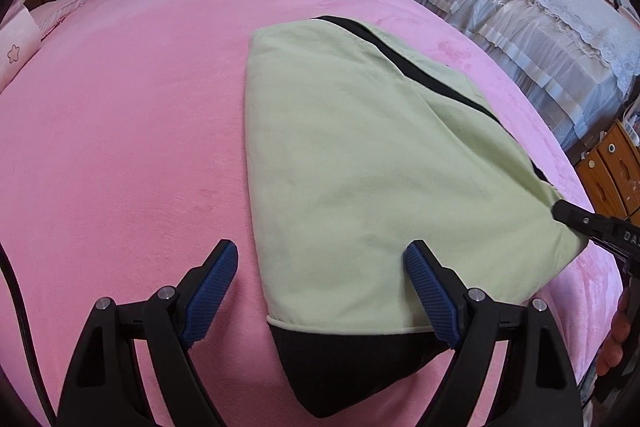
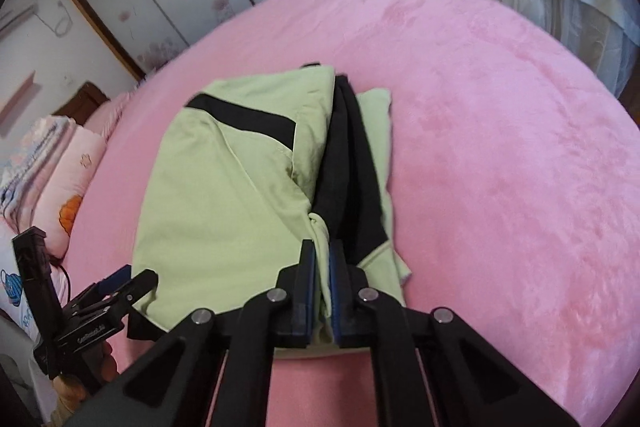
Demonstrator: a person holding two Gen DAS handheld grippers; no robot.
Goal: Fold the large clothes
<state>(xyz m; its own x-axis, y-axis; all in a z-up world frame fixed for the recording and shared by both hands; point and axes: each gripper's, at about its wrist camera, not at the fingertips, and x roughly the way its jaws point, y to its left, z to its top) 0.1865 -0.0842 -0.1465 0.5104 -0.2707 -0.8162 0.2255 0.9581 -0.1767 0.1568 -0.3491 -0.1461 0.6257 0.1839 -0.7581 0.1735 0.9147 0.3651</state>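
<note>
Right fingers (image 2: 322,259) clamped on folded pale-green, black-trimmed garment (image 2: 224,187); left fingers (image 1: 320,267) apart, empty.

Garment (image 1: 360,155): pale green with black bands and black hem panel. Partly folded, lying flat on pink bed (image 1: 120,127), toward its right side. Black layers exposed along one folded edge. One near green fold is bunched and lifted off the bed.
</note>
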